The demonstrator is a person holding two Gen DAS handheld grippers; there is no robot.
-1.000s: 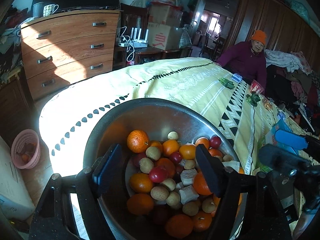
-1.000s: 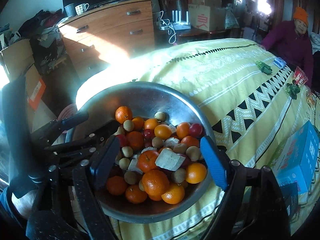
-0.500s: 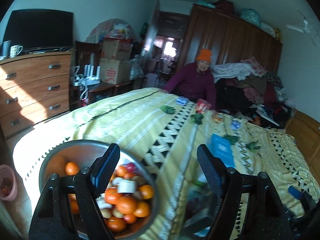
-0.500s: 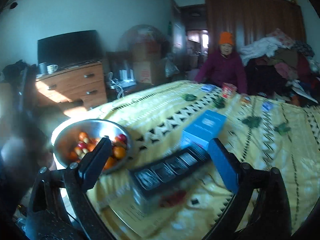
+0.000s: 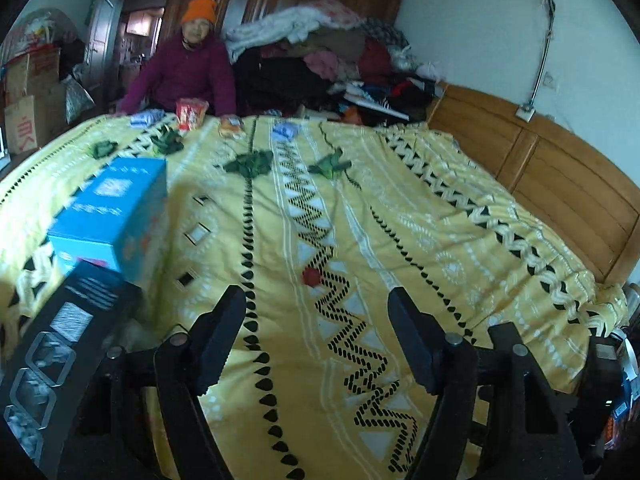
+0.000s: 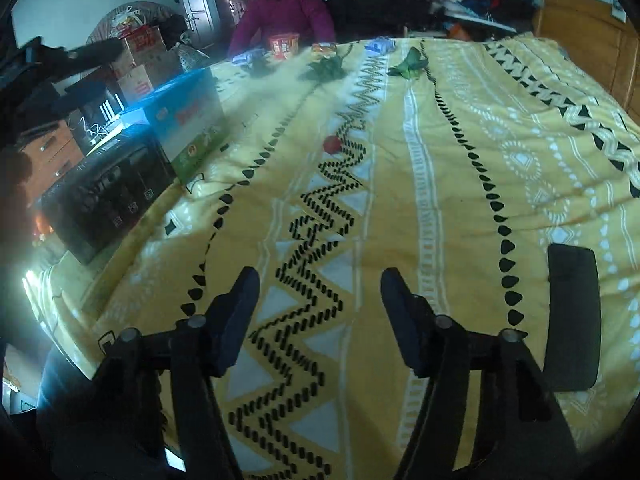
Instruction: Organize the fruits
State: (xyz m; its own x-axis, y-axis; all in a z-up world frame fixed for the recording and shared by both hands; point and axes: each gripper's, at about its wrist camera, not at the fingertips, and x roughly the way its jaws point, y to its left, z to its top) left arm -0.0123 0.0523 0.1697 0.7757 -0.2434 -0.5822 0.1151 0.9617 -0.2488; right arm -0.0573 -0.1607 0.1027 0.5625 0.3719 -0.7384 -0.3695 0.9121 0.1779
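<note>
A small red fruit (image 5: 311, 276) lies alone on the yellow patterned bedspread (image 5: 400, 220), just ahead of my left gripper (image 5: 316, 336), which is open and empty. It also shows in the right wrist view (image 6: 332, 144), well ahead of my right gripper (image 6: 318, 312), open and empty above the bedspread (image 6: 460, 160). The metal bowl of fruit is out of both views.
A blue box (image 5: 112, 212) and a black box (image 5: 60, 344) lie at the left; both show in the right wrist view (image 6: 188, 120) (image 6: 108, 188). Green leafy items (image 5: 248, 162) and snack packets (image 5: 191, 112) lie farther back. A seated person (image 5: 188, 68) is at the far edge. A wooden headboard (image 5: 560, 184) is on the right.
Both grippers have swung right, away from the fruit bowl, which left both views. They now face the open bedspread and the lone red fruit. Both stayed open.
</note>
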